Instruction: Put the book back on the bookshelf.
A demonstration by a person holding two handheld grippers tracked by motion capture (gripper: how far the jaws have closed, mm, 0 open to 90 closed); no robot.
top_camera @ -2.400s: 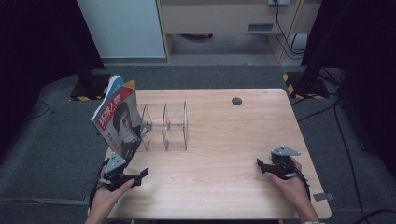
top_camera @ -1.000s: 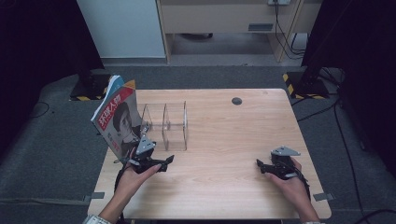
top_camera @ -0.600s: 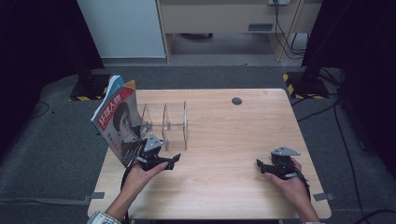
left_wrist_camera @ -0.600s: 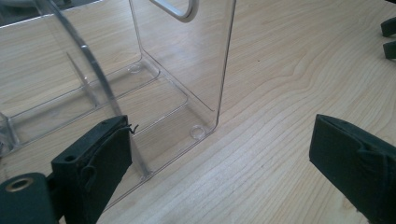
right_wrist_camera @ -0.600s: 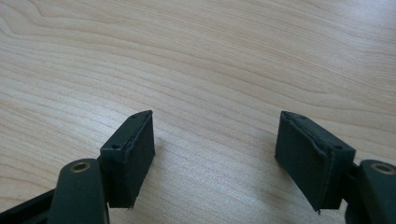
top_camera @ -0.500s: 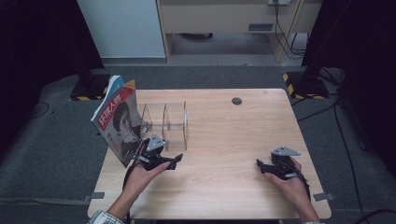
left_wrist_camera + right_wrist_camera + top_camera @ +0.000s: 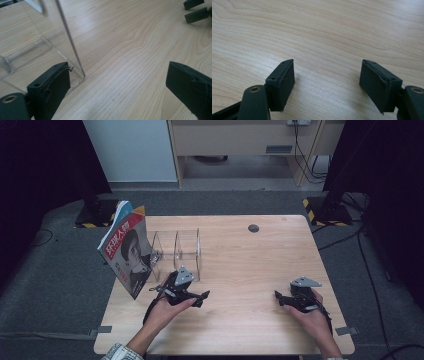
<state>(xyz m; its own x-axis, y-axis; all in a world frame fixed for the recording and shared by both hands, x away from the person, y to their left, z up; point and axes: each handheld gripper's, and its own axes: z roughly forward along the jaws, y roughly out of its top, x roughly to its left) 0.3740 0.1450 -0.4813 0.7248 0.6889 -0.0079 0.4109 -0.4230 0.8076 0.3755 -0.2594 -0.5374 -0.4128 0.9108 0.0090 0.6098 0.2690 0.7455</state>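
Beside the rack (image 7: pixel 176 251), your left gripper (image 7: pixel 196 296) gapes empty; the right gripper (image 7: pixel 283 300) (also agape) rests apart. The magazine (image 7: pixel 126 254) leans unfiled; nothing's begun, apparently.

The right gripper (image 7: pixel 327 82) is seen from behind its two black jaws, which are spread wide apart with nothing held between them. Bare light wood-grain table (image 7: pixel 332 30) surface is seen in the gap and beyond. A brass-coloured hole is seen at the base of each jaw.
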